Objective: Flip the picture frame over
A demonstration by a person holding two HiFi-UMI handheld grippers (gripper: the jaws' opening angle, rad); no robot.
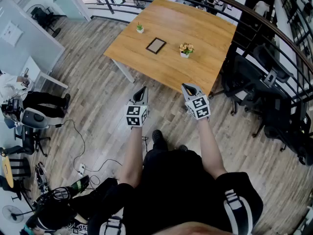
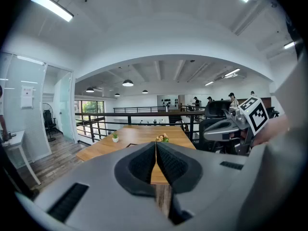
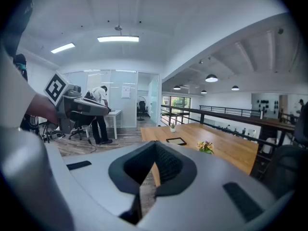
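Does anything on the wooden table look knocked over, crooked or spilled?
Nothing stands out. The dark rectangular picture frame lies flat between the small green potted plant and the little pot of flowers, both upright.

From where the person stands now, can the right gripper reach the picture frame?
Probably not. The right gripper hangs shut over the floor, short of the table, and the picture frame lies mid-table. Nothing blocks the way, though.

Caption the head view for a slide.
Left tool and right tool, both shut, face the table where the picture frame lies between a plant and flowers.
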